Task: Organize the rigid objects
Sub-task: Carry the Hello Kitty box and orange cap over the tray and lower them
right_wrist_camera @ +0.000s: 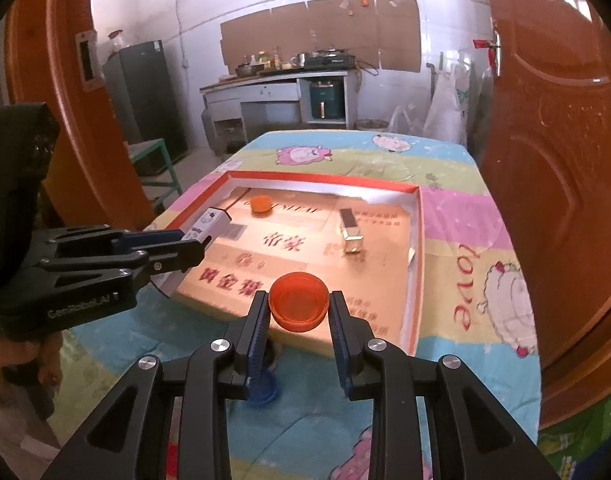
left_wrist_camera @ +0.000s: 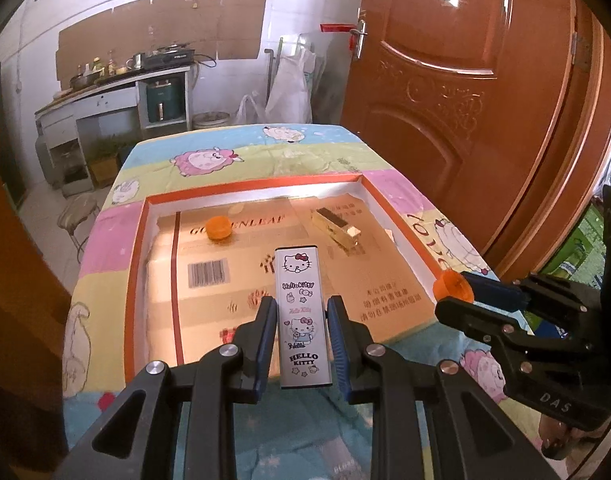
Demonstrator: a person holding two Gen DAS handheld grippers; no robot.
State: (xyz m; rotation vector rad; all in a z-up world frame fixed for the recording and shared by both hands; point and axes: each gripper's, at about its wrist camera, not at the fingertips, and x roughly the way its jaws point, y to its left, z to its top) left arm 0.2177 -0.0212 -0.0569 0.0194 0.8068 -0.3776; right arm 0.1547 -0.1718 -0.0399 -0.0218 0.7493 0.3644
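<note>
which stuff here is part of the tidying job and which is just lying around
Part of the job:
- Hello Kitty case, in left gripper
- orange cap, in right gripper
- second orange cap
- gold box
- tray

Lying about:
- blue cap
- stove

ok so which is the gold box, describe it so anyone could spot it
Find the shallow orange-rimmed tray on the cartoon sheep cloth. Inside, toward its far right, the gold box lies loose on the cardboard lining. It is the only shiny metallic block there; the other loose item, an orange cap, is round and sits far left.
</note>
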